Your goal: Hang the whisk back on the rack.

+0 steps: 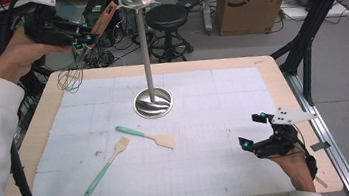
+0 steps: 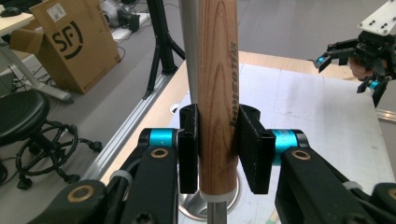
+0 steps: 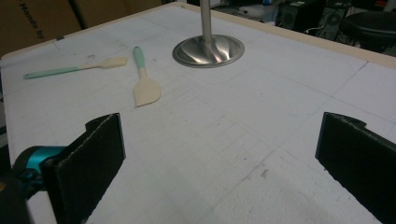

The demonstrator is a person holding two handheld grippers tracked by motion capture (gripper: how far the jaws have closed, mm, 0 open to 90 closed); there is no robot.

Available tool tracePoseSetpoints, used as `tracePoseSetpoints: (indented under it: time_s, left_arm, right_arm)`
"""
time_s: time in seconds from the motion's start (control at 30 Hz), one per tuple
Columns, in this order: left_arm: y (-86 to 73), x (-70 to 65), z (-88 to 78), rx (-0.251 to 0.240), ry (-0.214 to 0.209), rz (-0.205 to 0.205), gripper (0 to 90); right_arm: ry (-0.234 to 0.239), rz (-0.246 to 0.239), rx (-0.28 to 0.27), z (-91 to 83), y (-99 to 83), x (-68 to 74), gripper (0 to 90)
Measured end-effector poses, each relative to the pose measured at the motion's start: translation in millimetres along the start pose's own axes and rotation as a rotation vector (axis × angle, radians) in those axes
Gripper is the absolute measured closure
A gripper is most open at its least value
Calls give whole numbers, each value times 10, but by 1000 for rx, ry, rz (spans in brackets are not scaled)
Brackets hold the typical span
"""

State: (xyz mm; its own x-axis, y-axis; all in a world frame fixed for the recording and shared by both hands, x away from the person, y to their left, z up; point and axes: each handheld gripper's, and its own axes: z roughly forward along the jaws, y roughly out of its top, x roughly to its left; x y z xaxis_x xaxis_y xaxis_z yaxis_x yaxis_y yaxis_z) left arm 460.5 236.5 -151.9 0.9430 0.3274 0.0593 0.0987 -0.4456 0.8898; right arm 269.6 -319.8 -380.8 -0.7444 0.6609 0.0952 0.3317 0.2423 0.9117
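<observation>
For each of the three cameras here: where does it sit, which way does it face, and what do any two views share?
High view: above the person's side, facing forward and down on the table; both forearms show, the left gripper lifting a whisk.
Left gripper view: rides that gripper, looking across the table along jaws shut on the whisk's wooden handle; the right gripper shows far off.
Right gripper view: low over the mat, facing the stand; jaws wide.
Shared: stand; high and right gripper views share two spatulas.

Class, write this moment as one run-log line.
left gripper: shut on whisk, raised beside stand | right gripper: jaws open, above mat | spatulas: on mat
</observation>
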Motion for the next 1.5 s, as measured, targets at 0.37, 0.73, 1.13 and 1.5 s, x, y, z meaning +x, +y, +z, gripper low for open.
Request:
tracePoseSetpoints:
  time_s: [0.37,0.73,1.13,1.5]
  left_arm:
    - [52,-107,224,8,-38,13,709]
    - [49,-114,406,27,-32,-4,709]
    - [58,-138,632,55,-21,-7,708]
    - [54,-154,636,77,38,-14,530]
  right_arm:
    - [1,-2,-1,-1,2,5,0]
    - [3,6,-6,-6,-12,-8,0]
    - [2,9,-16,-27,-19,-23,0]
    - [4,7,-16,-27,-24,-21,0]
